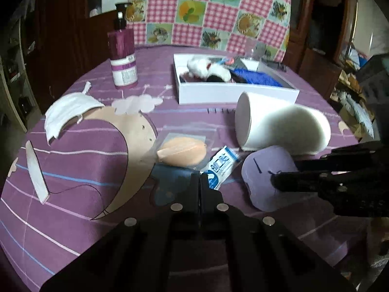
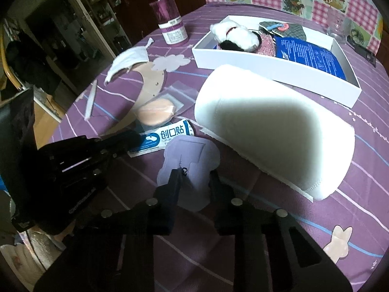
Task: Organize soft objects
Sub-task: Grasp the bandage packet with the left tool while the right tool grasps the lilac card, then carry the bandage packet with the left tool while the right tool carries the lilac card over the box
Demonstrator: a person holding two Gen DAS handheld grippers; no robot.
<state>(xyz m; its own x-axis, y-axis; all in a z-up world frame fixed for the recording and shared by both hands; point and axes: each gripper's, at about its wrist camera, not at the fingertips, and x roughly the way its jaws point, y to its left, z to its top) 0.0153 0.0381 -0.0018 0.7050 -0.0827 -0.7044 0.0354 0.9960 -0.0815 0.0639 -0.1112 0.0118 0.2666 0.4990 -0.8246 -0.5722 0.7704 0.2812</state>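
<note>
Right hand-held gripper (image 2: 193, 182): I see its fingers narrow astride the lilac pad (image 2: 192, 157), grip unclear; left hand-held gripper (image 1: 199, 182): closed, empty, over the plaster packet (image 1: 222, 168).

Black right tongs (image 2: 194, 182) over a pale lilac pad (image 2: 192, 155). Beyond them: white foam roll (image 2: 274, 131), white box (image 2: 267, 70), peach sponge (image 2: 155, 114). Bench cloth (image 1: 80, 160) purple, pale-striped. Bottle (image 1: 122, 58) magenta and white.
</note>
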